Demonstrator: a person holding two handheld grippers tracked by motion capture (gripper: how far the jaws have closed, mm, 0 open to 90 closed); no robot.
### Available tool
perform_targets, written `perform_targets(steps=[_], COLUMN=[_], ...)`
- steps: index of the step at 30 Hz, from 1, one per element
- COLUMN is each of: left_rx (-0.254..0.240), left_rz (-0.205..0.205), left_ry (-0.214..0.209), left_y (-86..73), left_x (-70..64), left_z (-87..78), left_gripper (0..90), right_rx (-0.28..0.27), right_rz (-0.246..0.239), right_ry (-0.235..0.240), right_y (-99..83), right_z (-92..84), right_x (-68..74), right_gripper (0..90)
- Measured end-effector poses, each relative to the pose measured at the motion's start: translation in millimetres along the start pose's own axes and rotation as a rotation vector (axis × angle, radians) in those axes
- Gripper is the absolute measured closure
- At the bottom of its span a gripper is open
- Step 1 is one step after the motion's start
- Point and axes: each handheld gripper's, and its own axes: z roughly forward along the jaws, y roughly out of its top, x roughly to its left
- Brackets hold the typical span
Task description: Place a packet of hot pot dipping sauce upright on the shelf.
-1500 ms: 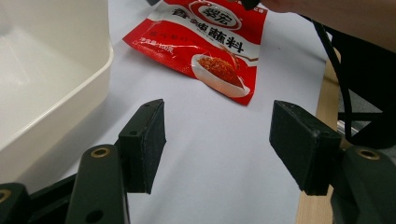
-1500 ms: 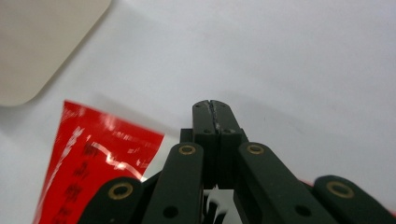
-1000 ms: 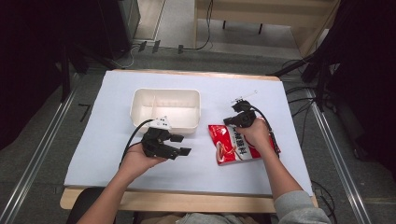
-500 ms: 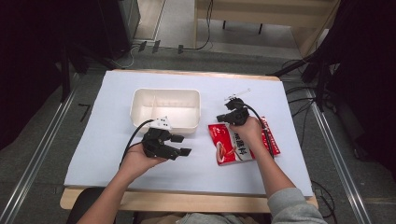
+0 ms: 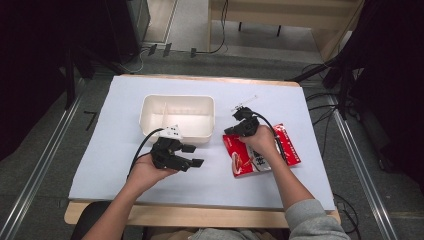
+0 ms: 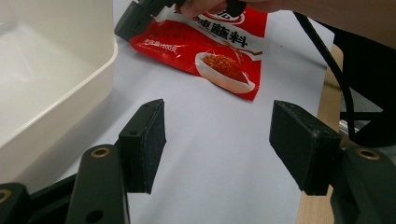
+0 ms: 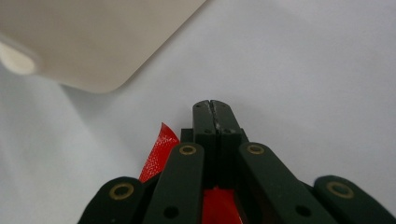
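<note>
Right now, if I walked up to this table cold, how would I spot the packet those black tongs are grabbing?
Start at the white-covered table, then find the cream plastic tub near its middle. Just right of the tub and nearer the person lies a flat red seasoning packet, with the right gripper shut on its edge. It is the one bright red thing there, printed with white characters and a heap of reddish crumbs.

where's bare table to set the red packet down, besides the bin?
Bare: the wide strip left of the white bin, the band behind it to the far edge, and the near strip along the front edge. Crowded: between left gripper, red packet and right gripper.
</note>
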Motion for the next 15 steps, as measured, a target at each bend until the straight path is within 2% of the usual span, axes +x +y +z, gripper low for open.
perform_targets(steps=[5,15], left_rx=[0.001,-0.004], left_rz=[0.000,0.002], left_ry=[0.001,0.009], left_y=[-0.1,-0.1], left_x=[-0.1,-1.0], left_z=[-0.1,-0.4], left_gripper=[37.0,37.0], right_rx=[0.003,-0.003], right_rz=[0.000,-0.060], right_ry=[0.044,0.077], right_y=[-7.7,-34.9], right_z=[-1.4,-8.9], right_x=[4.6,28.4], right_gripper=[90.0,90.0])
